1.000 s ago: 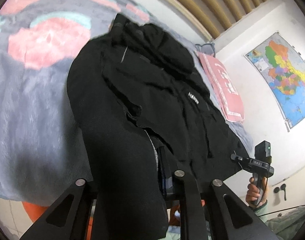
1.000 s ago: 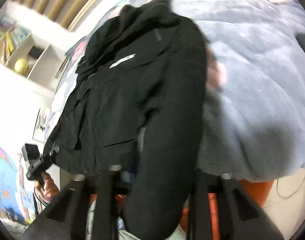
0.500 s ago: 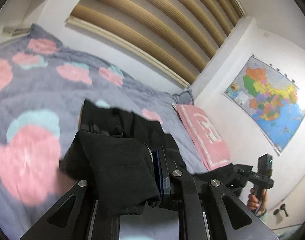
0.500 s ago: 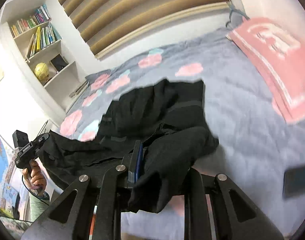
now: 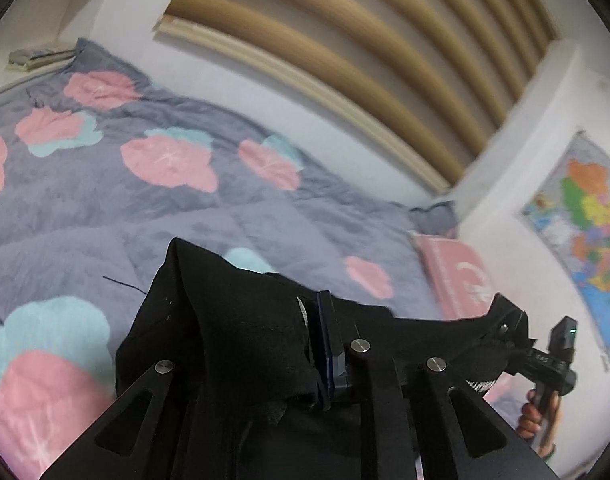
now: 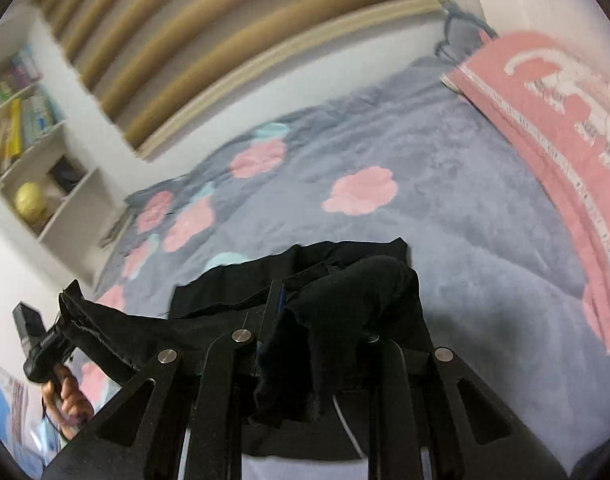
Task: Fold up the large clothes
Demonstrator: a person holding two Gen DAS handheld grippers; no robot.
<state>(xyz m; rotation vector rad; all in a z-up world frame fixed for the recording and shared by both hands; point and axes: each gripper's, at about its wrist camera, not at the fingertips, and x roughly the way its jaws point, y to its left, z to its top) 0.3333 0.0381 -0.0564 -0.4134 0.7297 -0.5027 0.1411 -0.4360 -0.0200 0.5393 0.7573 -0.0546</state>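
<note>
Black garment [image 5: 245,344] stretched over near edge of bed [image 5: 105,184], clamped in left gripper [image 5: 317,344] and right gripper [image 6: 305,320] alike; carry level, keep edge taut, lay down far without bunching.

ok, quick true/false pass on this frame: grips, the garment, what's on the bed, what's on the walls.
1. Both grippers are clamped on the black garment. True: the left gripper and the right gripper each pinch its cloth.
2. The garment lies flat and spread out on the bed. False: it is bunched and lifted, stretched between the two grippers.
3. The blanket is plain white. False: grey with pink and teal flowers.
4. A pink pillow lies near the head of the bed. True.
5. A map hangs on the wall. True.
6. The shelf is bare. False: books and a yellow ball sit on it.
</note>
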